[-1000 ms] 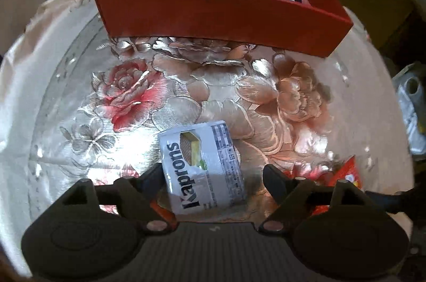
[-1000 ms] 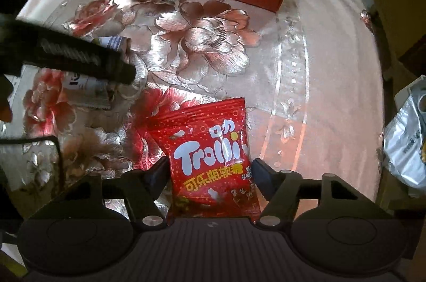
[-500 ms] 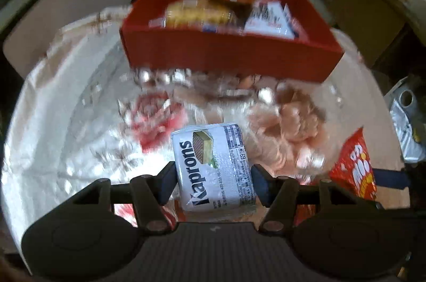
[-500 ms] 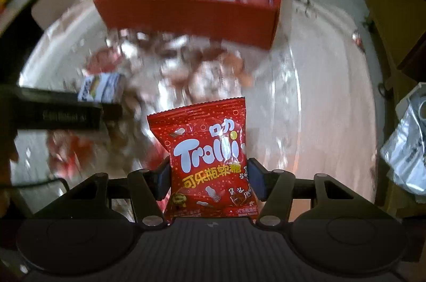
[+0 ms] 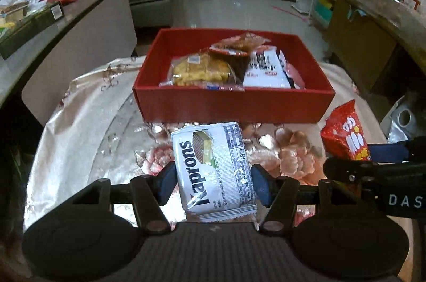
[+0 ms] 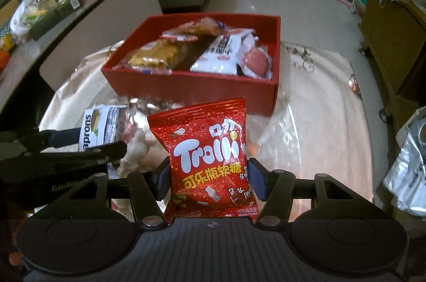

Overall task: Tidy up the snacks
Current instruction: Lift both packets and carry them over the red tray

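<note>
Floral satin covers the worktop, with a sofa and cluttered shelves behind. Left gripper: jaws pinching one white Kaprons wafer pack, low centre of its frame. Right gripper: jaws pinching one red Trolli gummy bag, low centre of its frame. Both packs appear lifted clear of the cloth, so this looks like the carry step. One red box sits beyond, mid-frame, holding at least four snacks. Next, each pack needs carrying over the near wall and releasing into free space inside.
</note>
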Tool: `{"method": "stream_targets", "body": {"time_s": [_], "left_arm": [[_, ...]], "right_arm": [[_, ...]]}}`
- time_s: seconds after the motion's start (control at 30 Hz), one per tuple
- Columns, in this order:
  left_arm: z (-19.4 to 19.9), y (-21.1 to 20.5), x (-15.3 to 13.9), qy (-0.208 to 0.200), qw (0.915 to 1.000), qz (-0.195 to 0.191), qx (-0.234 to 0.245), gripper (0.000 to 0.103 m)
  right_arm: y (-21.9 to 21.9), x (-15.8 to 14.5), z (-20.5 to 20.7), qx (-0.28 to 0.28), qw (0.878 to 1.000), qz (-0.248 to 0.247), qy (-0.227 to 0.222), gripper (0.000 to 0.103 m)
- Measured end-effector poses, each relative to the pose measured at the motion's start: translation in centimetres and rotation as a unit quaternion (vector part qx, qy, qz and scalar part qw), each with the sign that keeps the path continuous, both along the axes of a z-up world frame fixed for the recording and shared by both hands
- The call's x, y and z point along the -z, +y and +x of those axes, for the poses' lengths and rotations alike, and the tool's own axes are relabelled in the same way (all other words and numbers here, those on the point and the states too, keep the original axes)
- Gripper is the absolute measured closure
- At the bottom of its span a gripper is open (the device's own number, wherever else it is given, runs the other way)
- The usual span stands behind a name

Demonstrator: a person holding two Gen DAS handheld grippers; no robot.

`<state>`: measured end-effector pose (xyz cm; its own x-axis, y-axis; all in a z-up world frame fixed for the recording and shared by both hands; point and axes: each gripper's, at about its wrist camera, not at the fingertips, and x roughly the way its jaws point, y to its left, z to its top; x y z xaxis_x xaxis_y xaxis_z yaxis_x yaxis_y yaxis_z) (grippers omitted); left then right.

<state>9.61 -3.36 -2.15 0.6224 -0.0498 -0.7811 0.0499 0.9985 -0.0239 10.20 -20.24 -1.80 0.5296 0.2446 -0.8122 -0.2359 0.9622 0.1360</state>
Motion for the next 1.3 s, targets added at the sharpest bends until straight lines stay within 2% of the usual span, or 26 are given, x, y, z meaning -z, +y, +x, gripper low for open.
{"method": "stream_targets", "body": {"time_s": [0.4,0.47,0.5,0.67,0.73,0.8,0.87,0.93,1.0,1.1,1.17,1.23,1.3], "left_arm": [[0.4,0.4,-2.2,-0.050,0.9986,0.009,-0.009,0.050],[0.6,0.5,-2.5,-0.057,0.9983,0.010,-0.012,0.050],[0.7,0.5,-2.5,-0.057,0.9982,0.010,-0.013,0.050],[0.8,1.1,-2.2,-0.046,0.9987,0.007,-0.018,0.050],[0.9,1.7,-2.0,-0.039,0.9989,-0.001,-0.027,0.050],[0.9,2.0,-1.9,-0.035,0.9990,-0.004,-0.027,0.050],[0.8,2.2,-1.7,-0.034,0.9991,-0.002,-0.027,0.050],[0.9,2.6,-1.6,-0.030,0.9991,-0.005,-0.030,0.050],[1.0,3.0,-1.4,-0.026,0.9991,-0.009,-0.032,0.050],[1.0,3.6,-1.0,-0.019,0.9993,-0.011,-0.029,0.050],[1.1,4.0,-0.8,-0.014,0.9994,-0.011,-0.028,0.050],[1.2,4.5,-0.5,-0.008,0.9993,-0.016,-0.033,0.050],[1.3,4.8,-0.5,-0.003,0.9991,-0.024,-0.035,0.050]], "right_arm": [[0.6,-2.6,0.8,0.012,0.998,0.025,-0.049,0.038],[0.6,-2.8,0.9,0.013,0.998,0.028,-0.053,0.041],[0.6,-2.8,1.1,0.014,0.998,0.031,-0.051,0.044],[1.1,-0.6,1.8,0.000,1.000,0.012,-0.010,0.042],[1.6,1.1,2.7,0.006,1.000,-0.005,0.026,0.029],[2.0,2.5,3.6,0.024,0.999,-0.006,0.046,0.029],[2.8,3.4,4.5,0.026,0.998,0.013,0.061,0.029],[3.8,4.2,5.1,0.027,0.997,0.022,0.067,0.021],[4.7,5.3,5.5,0.030,0.997,0.006,0.074,0.020],[5.3,7.5,6.4,0.038,0.995,-0.026,0.093,0.020],[5.7,8.0,6.3,0.030,0.994,-0.049,0.090,0.020],[6.3,7.7,5.9,0.010,0.995,-0.060,0.084,0.026],[6.1,7.1,5.6,0.004,0.995,-0.044,0.084,0.035]]}}
